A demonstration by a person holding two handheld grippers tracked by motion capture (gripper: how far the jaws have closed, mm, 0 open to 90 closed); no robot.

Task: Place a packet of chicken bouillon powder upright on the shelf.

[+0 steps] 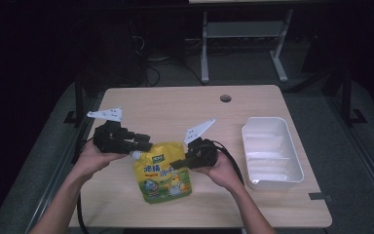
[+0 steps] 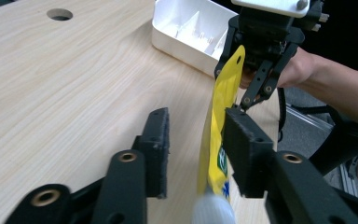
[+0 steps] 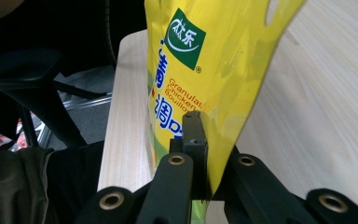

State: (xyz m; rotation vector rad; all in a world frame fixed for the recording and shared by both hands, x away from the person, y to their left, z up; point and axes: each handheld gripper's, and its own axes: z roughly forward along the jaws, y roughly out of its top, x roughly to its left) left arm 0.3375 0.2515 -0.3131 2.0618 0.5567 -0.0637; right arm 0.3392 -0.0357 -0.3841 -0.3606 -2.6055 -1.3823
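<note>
Tongs first, from the high view: the right tongs (image 1: 177, 163) are clamped on the right edge of a yellow pouch (image 1: 165, 178), which lies near the front middle of the table (image 1: 185, 105), and the left tongs (image 1: 143, 146) sit at the pouch's upper left corner, by its white spout. A white tray (image 1: 292, 170) stands well apart on the right side of the table. The pouch is a glossy yellow stand-up bag with a green logo, blue characters and a small cartoon chick on its front.

Left gripper view: the left tongs (image 2: 196, 144) stand released, one pad touching or almost touching the pouch (image 2: 219, 116) and the other clearly apart, with the white cap (image 2: 213, 212) just below them. Farther off, the right tongs (image 2: 237, 77) pinch the pouch's far edge in front of the tray (image 2: 168, 37).

Right gripper view: the right tongs (image 3: 200, 140) are shut on the film of the pouch (image 3: 214, 60), seen edge-on, with "Granulated Chicken Bouillon" printed in red.

I judge the pouch soft and slick, with loose granules that shift and make it sag, so a pinch on bare film may slip or crease. The stiff spout and the sealed side seams look like the safest places to hold, one at each end.
</note>
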